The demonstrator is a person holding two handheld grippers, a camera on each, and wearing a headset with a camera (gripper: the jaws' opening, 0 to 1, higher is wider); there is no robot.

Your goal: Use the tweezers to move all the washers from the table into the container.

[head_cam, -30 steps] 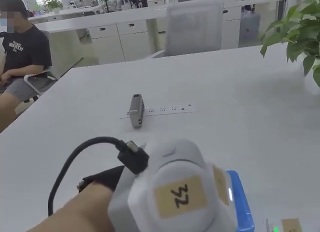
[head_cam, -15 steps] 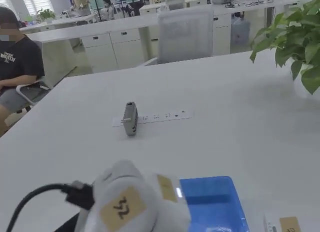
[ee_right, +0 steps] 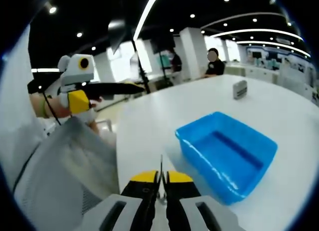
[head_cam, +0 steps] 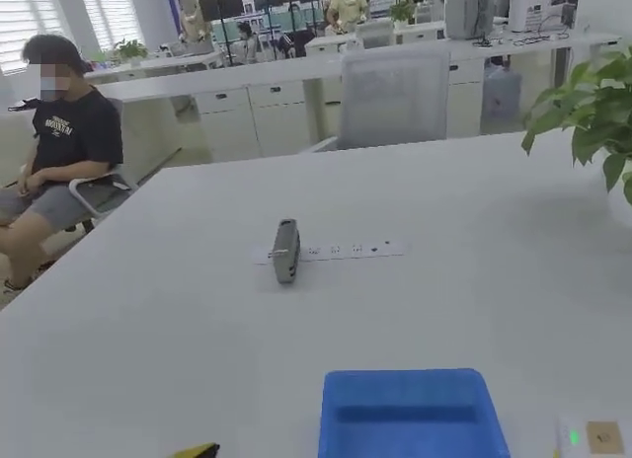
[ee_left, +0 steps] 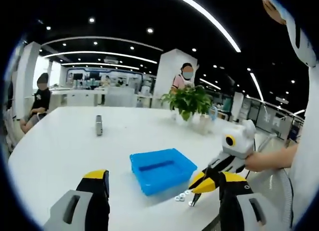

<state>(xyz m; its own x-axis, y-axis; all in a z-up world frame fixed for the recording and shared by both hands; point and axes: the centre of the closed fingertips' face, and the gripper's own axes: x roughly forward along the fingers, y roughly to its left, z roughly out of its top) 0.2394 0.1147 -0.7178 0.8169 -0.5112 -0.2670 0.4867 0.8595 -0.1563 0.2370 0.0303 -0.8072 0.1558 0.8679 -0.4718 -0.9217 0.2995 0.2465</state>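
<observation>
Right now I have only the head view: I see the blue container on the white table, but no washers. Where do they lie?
Observer: In the left gripper view the washers lie on the table, just outside the container, beside its corner nearest that camera.
Operator: Does a gripper hold the tweezers?
Observer: Yes. In the right gripper view the right gripper is shut on the tweezers, with their thin tips pointing forward.
Operator: And the left gripper?
Observer: The left gripper is open, jaws wide apart, with nothing between them.
</observation>
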